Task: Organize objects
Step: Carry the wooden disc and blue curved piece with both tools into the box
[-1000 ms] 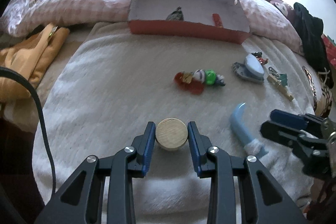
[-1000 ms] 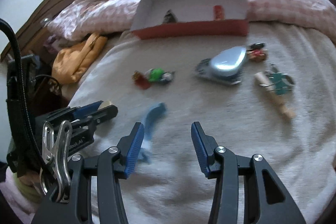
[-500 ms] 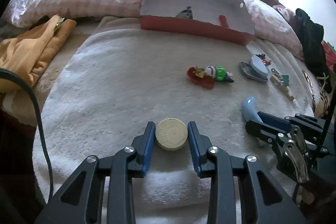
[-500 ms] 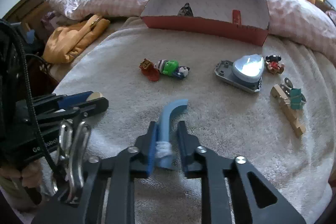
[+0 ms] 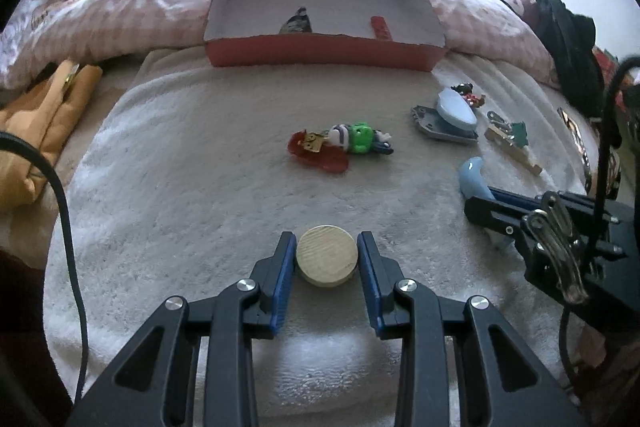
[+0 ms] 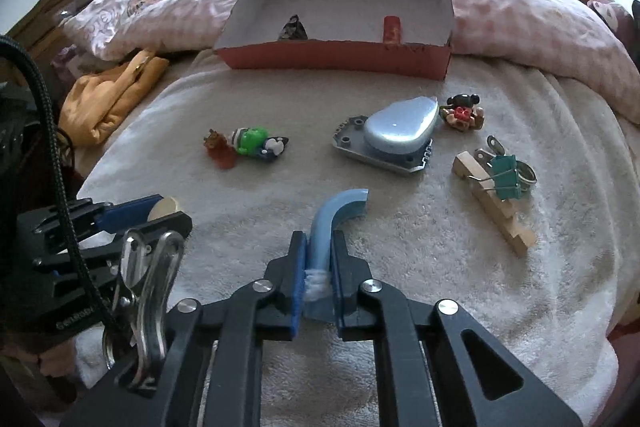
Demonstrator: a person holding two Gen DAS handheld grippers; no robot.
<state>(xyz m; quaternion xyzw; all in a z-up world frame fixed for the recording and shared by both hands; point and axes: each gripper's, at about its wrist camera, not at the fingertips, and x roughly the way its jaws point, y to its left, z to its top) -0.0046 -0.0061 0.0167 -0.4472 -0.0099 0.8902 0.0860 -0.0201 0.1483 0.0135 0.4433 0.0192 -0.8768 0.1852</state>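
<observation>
Currently your red box (image 6: 340,61) sits open at the blanket's (image 6: 400,247) far edge against the pink quilt (image 6: 520,11), with a dark item (image 6: 293,27) and a red item (image 6: 392,30) inside. Mid-blanket lie the toy figures (image 6: 248,143) and the grey-blue shell piece (image 6: 394,135); a small figure (image 6: 462,111) and the wooden block with green binder clip (image 6: 500,187) lie toward the right edge. Nothing blocks the path to the box.

Both grippers angle down over the near edge. Your left gripper (image 5: 326,255) clamps the wooden disc (image 5: 327,261), same as a second ago. Your right gripper (image 6: 319,247) was open over the blue curved piece (image 6: 336,219); its jaws just closed and now pinch its stem.
</observation>
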